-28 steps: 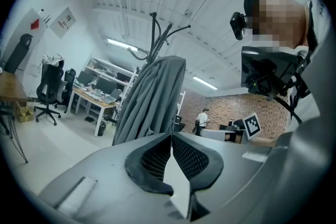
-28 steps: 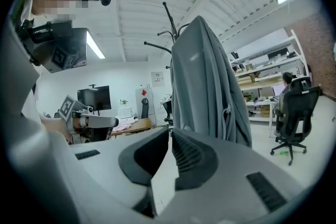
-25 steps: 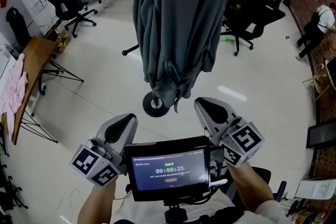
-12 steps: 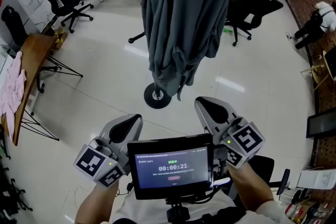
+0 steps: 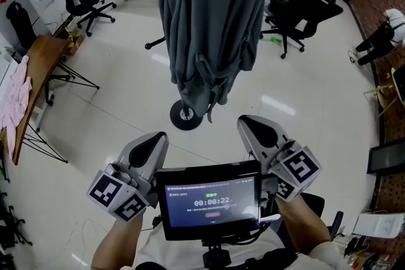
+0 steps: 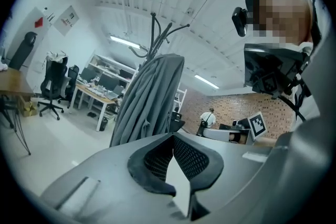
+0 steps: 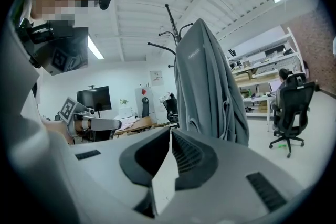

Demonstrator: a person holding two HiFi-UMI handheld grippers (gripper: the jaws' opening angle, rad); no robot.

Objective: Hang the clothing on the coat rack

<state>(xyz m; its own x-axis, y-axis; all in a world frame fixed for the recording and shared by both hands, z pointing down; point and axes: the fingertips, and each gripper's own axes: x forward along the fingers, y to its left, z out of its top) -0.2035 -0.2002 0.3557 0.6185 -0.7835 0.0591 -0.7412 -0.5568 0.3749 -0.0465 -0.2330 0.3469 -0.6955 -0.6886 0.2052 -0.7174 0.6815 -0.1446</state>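
Through the head view I am looking down on the left gripper [image 5: 152, 143] and the right gripper [image 5: 255, 129], both carrying nothing and pointing out across the floor. The grey garment [image 5: 209, 22] is hanging ahead of and above both, draped over the coat rack [image 5: 185, 115], whose round base is sitting on the floor just beyond the tips.

In the left gripper view, the jaws are pressing together with nothing between them. The garment is hanging beyond them, a little to their left, well apart, with bare hooks rising over it.

In the right gripper view, the jaws are likewise meeting on nothing, and the garment is hanging straight ahead, apart from them.

I am judging the hanging done; nothing more seems left except backing away.
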